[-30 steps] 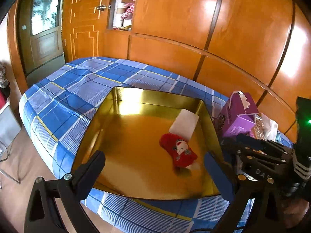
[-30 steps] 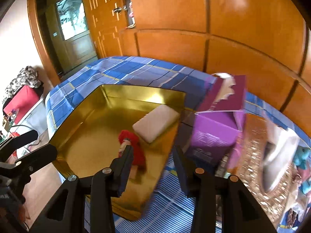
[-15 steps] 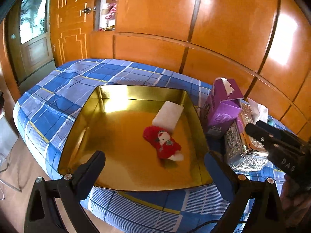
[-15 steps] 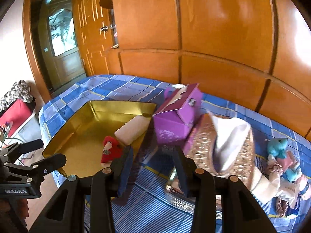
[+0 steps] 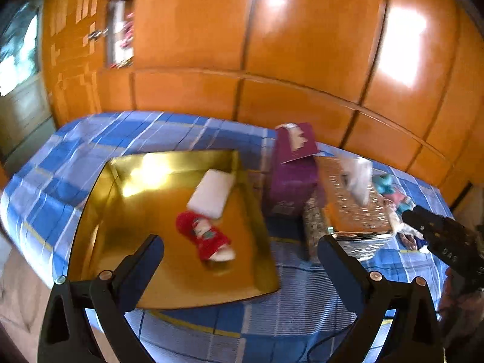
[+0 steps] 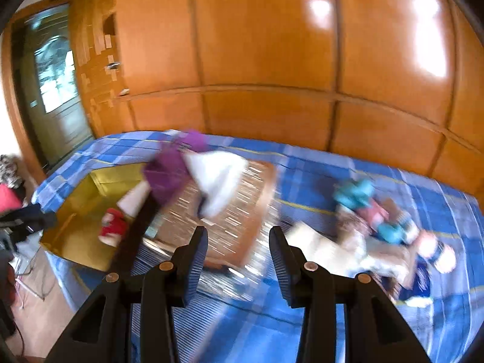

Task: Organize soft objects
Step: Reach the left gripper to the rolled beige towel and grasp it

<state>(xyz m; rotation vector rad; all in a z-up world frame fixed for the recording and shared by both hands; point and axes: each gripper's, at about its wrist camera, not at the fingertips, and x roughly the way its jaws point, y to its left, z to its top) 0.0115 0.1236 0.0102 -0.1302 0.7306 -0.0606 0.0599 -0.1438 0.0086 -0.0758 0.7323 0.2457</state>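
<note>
Change: both views have swung rightward since a second ago; the right tongs, then over the gold tray, now face the heap of soft toys, and the tray sits far left in that view.
Left tongs [image 5: 239, 254]: spread wide, nothing between the fingers, held above the near edge of the bed.
Right tongs [image 6: 237, 249]: parted, gripping nothing, aimed between the silver tissue box and the toys; this view is smeared by motion.
Bed [image 5: 75, 151]: covered by a blue, white and yellow plaid sheet that carries everything.
Gold tray [image 5: 99, 211]: shallow, shiny, square, lying flat on the sheet at the left.
Red plush [image 5: 207, 236]: a stocking-like toy with a white end, lying inside the tray near its right wall.
White pad [image 5: 211, 192]: a soft rectangular block in the tray, touching the red plush at its far end.
Purple tissue box [image 5: 292, 181]: upright just beside the tray's right wall, flap raised.
Silver tissue box [image 5: 348, 208]: patterned, just right of the purple one, a white tissue sticking up from it.
Soft toys [image 6: 378, 227]: a jumble of teal, pink, cream and blue pieces on the sheet well right of the boxes; too blurred to name singly.
Room: glossy orange wood panelling [image 6: 272, 60] behind the bed, a glazed door [image 6: 56, 81] at the left.
</note>
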